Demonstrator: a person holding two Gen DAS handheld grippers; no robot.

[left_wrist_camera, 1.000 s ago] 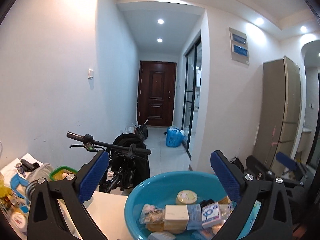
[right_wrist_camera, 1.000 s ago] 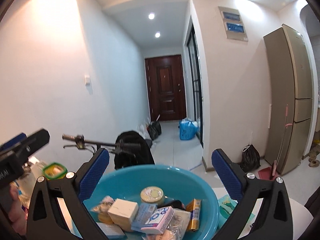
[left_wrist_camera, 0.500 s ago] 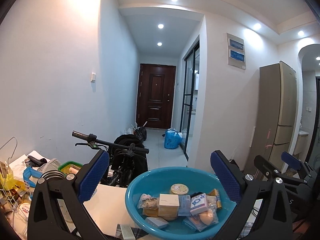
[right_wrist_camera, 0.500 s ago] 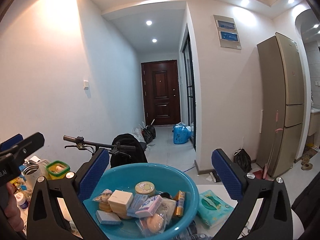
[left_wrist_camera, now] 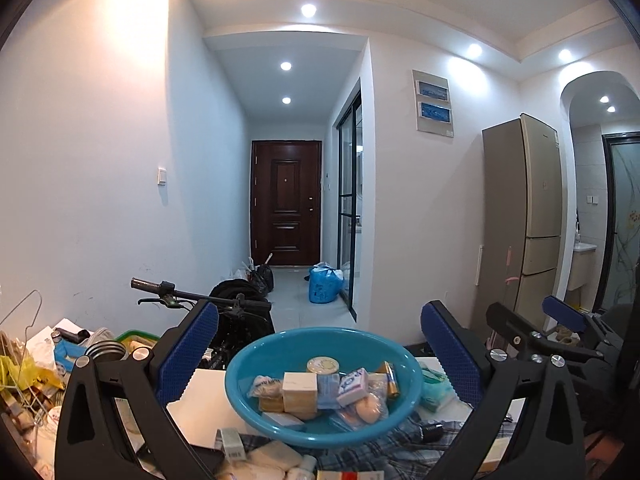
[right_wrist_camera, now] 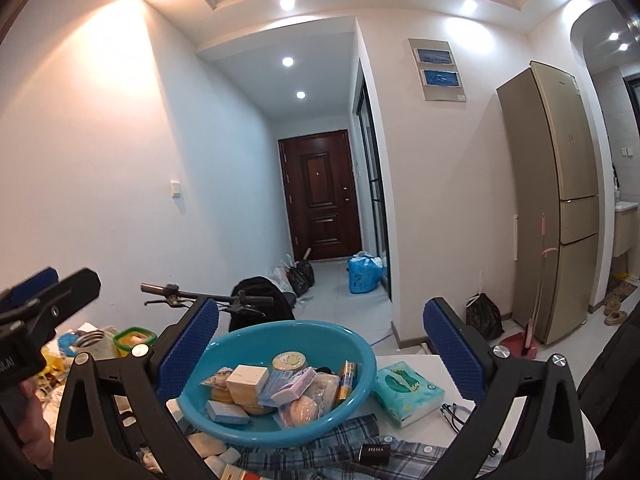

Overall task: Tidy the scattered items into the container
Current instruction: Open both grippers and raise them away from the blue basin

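Here, both my left gripper [left_wrist_camera: 318,354] and right gripper [right_wrist_camera: 320,354] hang wide open and empty above the blue basin [right_wrist_camera: 362,380], so I should drop squarely onto one loose soap packet [left_wrist_camera: 274,454] beside it.

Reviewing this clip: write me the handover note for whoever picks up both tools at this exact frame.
Left tool: open, holding nothing, raised and facing the basin.
Right tool: open, holding nothing, same stance.
Blue basin sits on the plaid cloth and already holds small boxes, a round tin and wrapped soaps.
Left to do: green tissue pack right of the basin, small black box on the cloth, white packets at the basin's near left.
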